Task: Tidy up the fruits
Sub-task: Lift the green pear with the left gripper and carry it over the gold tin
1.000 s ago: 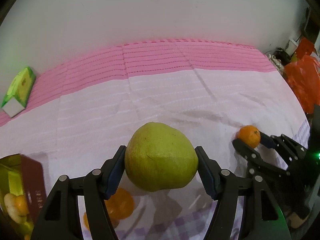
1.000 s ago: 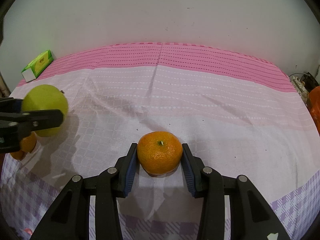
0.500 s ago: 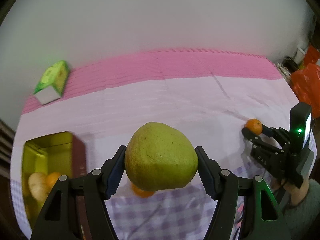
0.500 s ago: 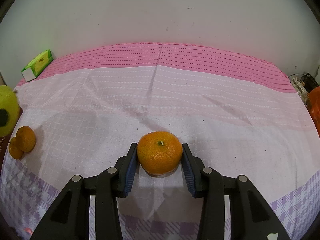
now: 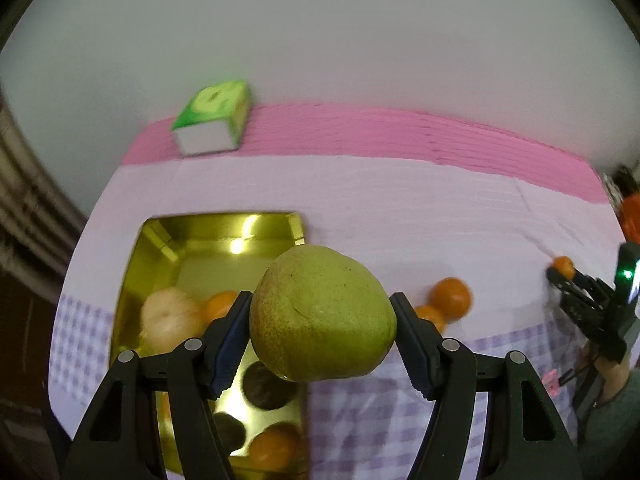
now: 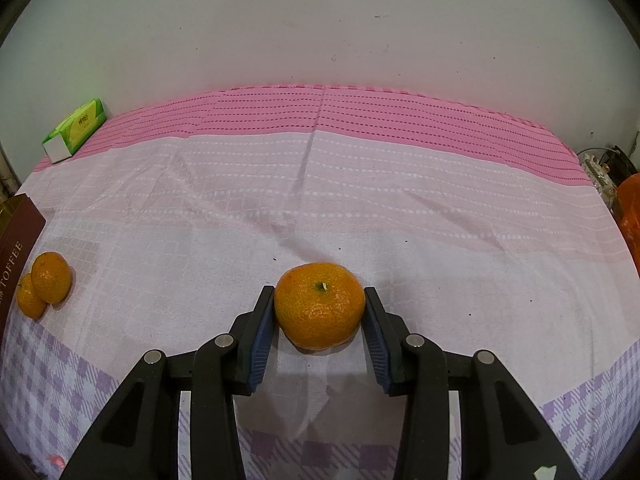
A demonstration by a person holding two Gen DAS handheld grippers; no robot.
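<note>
My left gripper [image 5: 322, 330] is shut on a large green pear [image 5: 320, 316] and holds it in the air above the right edge of a golden tin box [image 5: 192, 236]. Inside the box lie a pale pear [image 5: 170, 320], some oranges and two dark fruits. My right gripper [image 6: 319, 320] is shut on an orange mandarin [image 6: 319, 310] that rests on the pink and white cloth [image 6: 360, 208]. In the left wrist view that right gripper [image 5: 560, 276] shows at the far right with its mandarin [image 5: 563, 267].
Two loose mandarins [image 6: 44, 284] lie on the cloth just right of the box, whose brown outer wall [image 6: 16, 240] shows at the left edge. A green tissue pack [image 6: 76, 130] sits at the back left by the wall. An orange bag [image 6: 630, 216] is at the far right.
My left gripper carried the green pear to the left and up, from over the cloth to over the golden box, rolling a little. The right gripper and its mandarin stayed still.
</note>
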